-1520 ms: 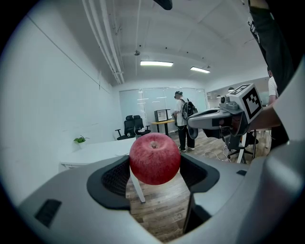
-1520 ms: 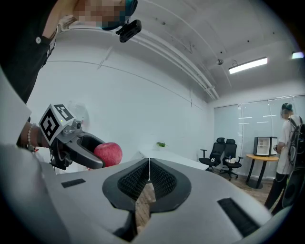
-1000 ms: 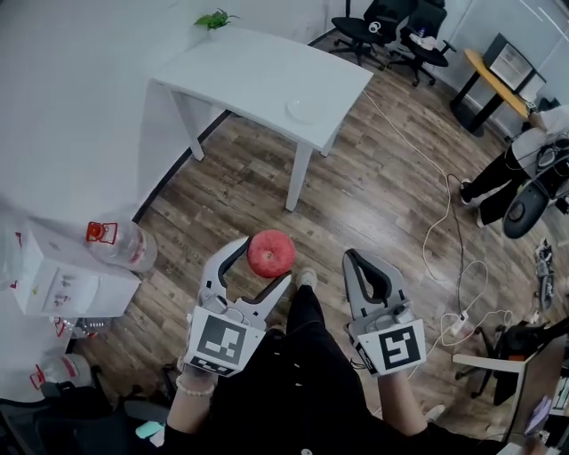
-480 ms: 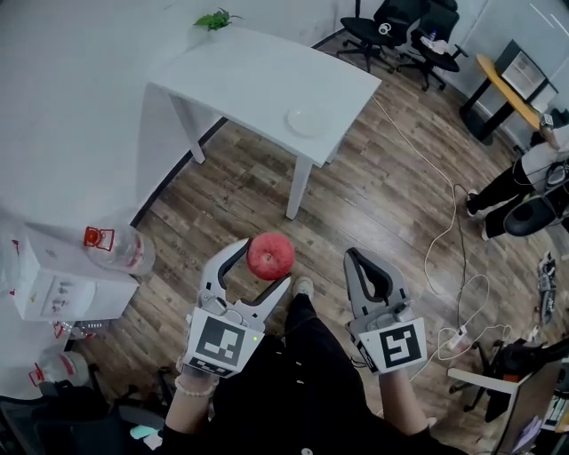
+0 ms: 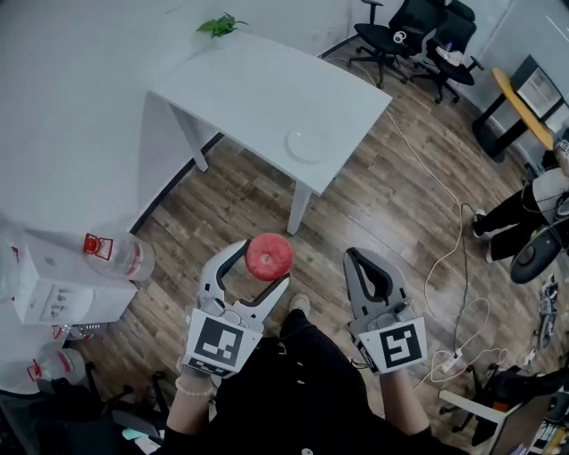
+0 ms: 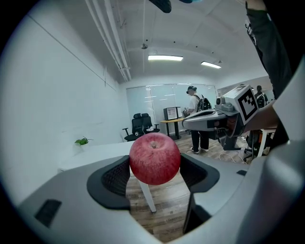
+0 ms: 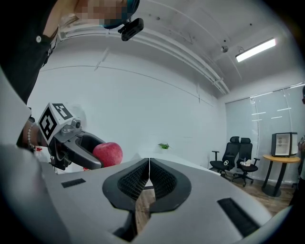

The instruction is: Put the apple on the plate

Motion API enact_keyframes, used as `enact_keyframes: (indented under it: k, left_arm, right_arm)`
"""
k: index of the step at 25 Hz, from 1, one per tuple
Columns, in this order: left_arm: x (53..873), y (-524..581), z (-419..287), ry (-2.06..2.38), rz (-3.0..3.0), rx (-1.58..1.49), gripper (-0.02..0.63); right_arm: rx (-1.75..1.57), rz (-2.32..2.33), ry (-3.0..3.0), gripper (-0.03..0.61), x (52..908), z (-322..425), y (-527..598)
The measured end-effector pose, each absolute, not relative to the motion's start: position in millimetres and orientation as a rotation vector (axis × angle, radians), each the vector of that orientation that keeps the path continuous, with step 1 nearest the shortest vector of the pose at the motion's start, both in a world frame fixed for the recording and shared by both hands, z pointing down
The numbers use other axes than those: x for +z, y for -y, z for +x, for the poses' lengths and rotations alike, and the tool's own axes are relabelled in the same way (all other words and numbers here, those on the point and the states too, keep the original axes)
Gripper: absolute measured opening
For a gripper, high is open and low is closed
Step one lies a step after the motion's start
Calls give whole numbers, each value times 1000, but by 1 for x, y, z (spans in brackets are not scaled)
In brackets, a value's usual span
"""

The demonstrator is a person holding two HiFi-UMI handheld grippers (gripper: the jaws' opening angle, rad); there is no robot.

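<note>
A red apple [image 5: 269, 256] [image 6: 155, 158] sits clamped between the jaws of my left gripper [image 5: 258, 262], held in the air above the wooden floor. The same apple [image 7: 108, 153] shows at the left of the right gripper view. A small white plate [image 5: 308, 145] lies near the front edge of the white table [image 5: 240, 80], well ahead of both grippers. My right gripper [image 5: 363, 271] [image 7: 149, 177] hangs beside the left one, jaws pressed together with nothing between them.
A water dispenser [image 5: 53, 284] with bottles [image 5: 120, 253] stands at the left. A small green plant [image 5: 218, 26] sits at the table's far corner. Black office chairs [image 5: 418, 40] stand at the back right, cables [image 5: 453, 267] trail over the floor, and a person [image 6: 195, 116] stands across the room.
The table and plate have shifted down and right in the head view, so they now appear closer. Both grippers hold the same pose, the apple still clamped in the left one.
</note>
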State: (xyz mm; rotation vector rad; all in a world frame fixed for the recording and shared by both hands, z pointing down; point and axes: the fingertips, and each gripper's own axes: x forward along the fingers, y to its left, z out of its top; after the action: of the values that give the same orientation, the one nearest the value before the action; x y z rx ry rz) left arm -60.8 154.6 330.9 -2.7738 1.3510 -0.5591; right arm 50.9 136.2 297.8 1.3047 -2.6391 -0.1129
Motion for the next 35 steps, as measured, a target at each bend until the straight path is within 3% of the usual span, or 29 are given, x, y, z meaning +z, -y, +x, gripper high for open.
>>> enact_keyframes:
  k: [17, 35]
  left_arm:
    - [337, -50, -21, -1416, -2747, -601, 339]
    - [336, -26, -3, -1457, -2700, -611, 339]
  right_arm:
    - [-93, 1238, 2671, 41, 304, 95, -20]
    - [-87, 1209, 2675, 41, 307, 118, 1]
